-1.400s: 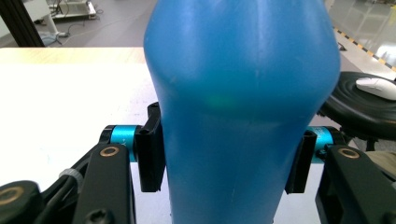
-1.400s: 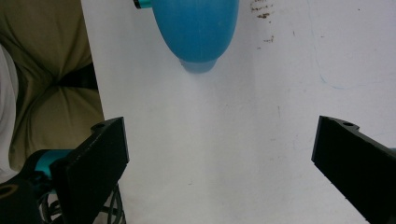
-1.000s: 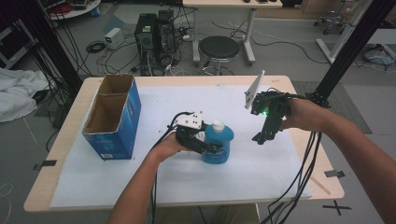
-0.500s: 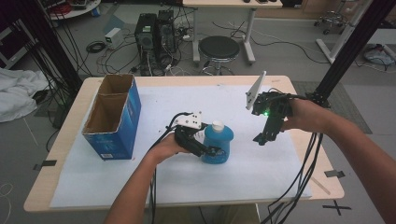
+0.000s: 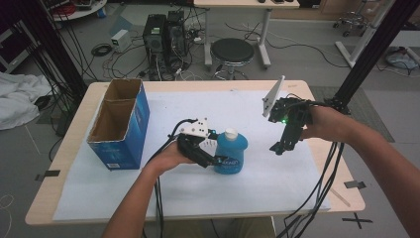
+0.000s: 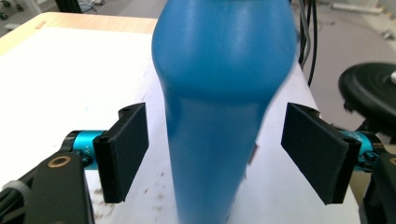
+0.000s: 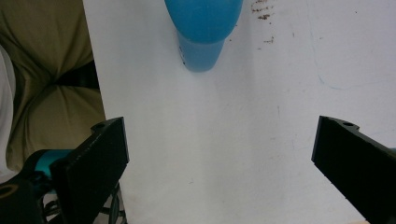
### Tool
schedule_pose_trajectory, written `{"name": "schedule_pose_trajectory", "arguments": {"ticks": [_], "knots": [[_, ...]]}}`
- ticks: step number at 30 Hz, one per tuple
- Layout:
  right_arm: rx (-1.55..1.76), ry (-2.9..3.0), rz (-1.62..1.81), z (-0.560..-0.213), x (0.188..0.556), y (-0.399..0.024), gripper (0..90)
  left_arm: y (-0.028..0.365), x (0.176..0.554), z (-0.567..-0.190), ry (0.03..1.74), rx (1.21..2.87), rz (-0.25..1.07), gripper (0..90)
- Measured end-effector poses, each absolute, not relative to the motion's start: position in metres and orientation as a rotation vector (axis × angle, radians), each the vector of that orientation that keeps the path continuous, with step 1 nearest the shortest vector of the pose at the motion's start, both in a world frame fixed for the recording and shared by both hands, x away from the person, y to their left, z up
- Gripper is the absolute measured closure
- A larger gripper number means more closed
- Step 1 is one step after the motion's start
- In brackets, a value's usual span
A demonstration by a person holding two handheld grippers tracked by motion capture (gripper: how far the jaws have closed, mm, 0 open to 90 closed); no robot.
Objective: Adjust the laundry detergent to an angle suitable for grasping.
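Two claws are at work over the white-covered surface (image 5: 148,198), and we judge the work to be near the end of a placing step. We see the blue bottle (image 5: 231,154), white-capped, standing upright near the middle of the surface, just right of the left claw (image 5: 214,159). In the left gripper view the bottle (image 6: 219,116) sits between the jaws, but both pads (image 6: 126,149) stand clear of its sides with paper visible in the gaps; the jaws have just been opening, so we read this claw as released around the bottle, not gripping it. The right claw (image 5: 278,148) hangs above the surface well to the right of the bottle, jaws spread wide with nothing between them, as the right gripper view confirms, the bottle (image 7: 203,28) lying farther off. A blue cardboard box (image 5: 119,129), open-topped with two compartments, stands at the left, apart from the bottle. We judge the set-down done; withdrawing the left claw remains, and whether the box has a part we cannot tell.
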State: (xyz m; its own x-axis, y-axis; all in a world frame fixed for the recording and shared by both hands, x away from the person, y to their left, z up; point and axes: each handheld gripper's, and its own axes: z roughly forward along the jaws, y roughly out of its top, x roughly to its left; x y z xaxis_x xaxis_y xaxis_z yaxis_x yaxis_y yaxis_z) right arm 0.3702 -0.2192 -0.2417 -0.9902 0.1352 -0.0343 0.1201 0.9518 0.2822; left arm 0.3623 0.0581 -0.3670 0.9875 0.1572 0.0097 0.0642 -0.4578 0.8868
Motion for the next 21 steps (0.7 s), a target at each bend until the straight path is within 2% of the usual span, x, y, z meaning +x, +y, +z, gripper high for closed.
{"name": "schedule_pose_trajectory", "arguments": {"ticks": [4, 8, 16, 21], "knots": [[0.198, 3.048, 0.444, -0.241, 0.371, -0.22, 2.8, 0.068, 0.358, -0.355, 0.202, 2.072, 0.115, 23.3], [0.193, 3.048, 0.448, -0.241, 0.371, -0.22, 2.8, 0.073, 0.354, -0.343, 0.286, 2.175, 0.132, 23.3], [0.189, 3.049, 0.459, -0.241, 0.372, -0.219, 2.8, 0.087, 0.343, -0.325, 0.313, 2.375, 0.207, 23.3], [0.192, 3.049, 0.465, -0.241, 0.374, -0.219, 2.8, 0.096, 0.342, -0.317, 0.346, 2.42, 0.206, 23.3]]}}
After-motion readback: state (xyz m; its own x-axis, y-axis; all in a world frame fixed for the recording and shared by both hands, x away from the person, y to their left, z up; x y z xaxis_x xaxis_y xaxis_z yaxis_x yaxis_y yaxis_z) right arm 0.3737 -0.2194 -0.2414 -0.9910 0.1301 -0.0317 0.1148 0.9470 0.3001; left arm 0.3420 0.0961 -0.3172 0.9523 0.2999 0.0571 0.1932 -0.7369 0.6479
